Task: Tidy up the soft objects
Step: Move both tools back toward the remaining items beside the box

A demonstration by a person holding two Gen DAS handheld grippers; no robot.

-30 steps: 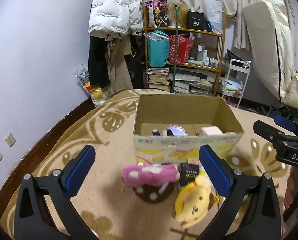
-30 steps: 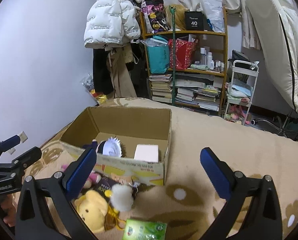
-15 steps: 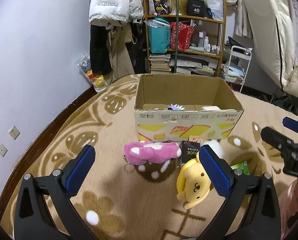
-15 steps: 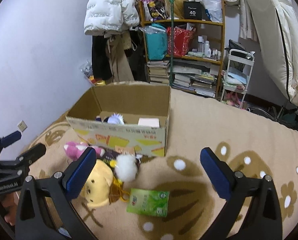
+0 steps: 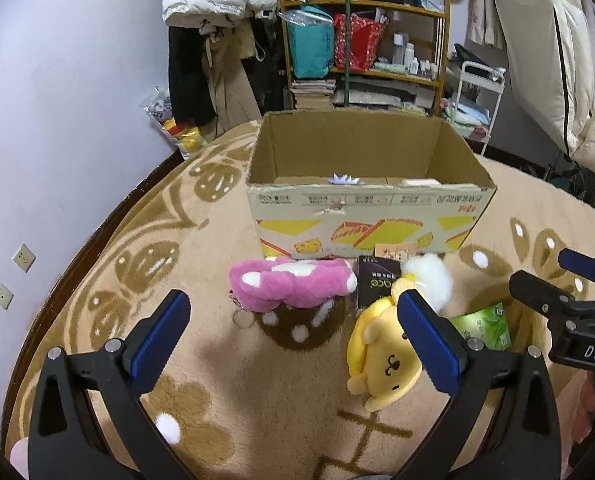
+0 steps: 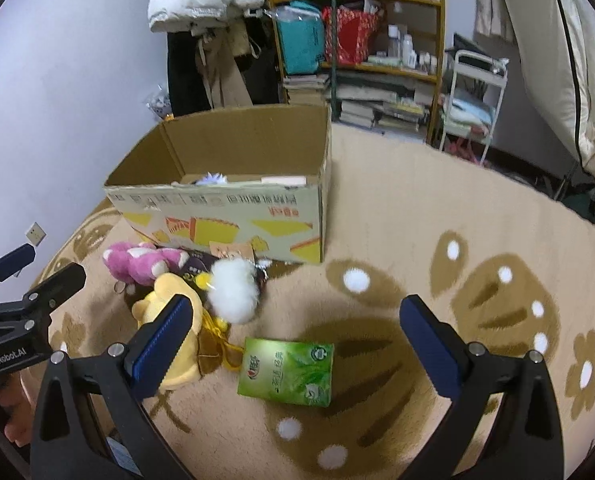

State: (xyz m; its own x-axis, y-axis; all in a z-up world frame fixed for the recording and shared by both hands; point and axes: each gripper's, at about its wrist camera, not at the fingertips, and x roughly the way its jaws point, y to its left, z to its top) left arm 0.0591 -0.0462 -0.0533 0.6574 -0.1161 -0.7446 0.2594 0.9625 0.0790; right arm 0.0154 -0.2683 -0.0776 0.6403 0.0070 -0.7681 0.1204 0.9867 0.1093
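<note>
A pink plush point(image 5: 293, 282) lies on the rug in front of an open cardboard box point(image 5: 369, 216). A yellow dog plush point(image 5: 385, 360) with a white pompom point(image 5: 429, 278) lies to its right. My left gripper point(image 5: 293, 332) is open and empty, hovering just before the pink plush. My right gripper point(image 6: 293, 336) is open and empty above a green tissue pack point(image 6: 285, 370). The right wrist view also shows the pink plush point(image 6: 141, 262), the yellow plush point(image 6: 177, 320), the pompom point(image 6: 233, 288) and the box point(image 6: 225, 208).
A black packet point(image 5: 377, 280) leans against the box front. A few items lie inside the box. A cluttered shelf point(image 5: 361, 40), hanging coats point(image 5: 213, 40) and a white cart point(image 5: 477, 96) stand behind. The patterned rug point(image 6: 457, 240) spreads to the right.
Both grippers have pulled back and lowered from near the box. The toys in front of it now sit between the fingers. Both stay open.
</note>
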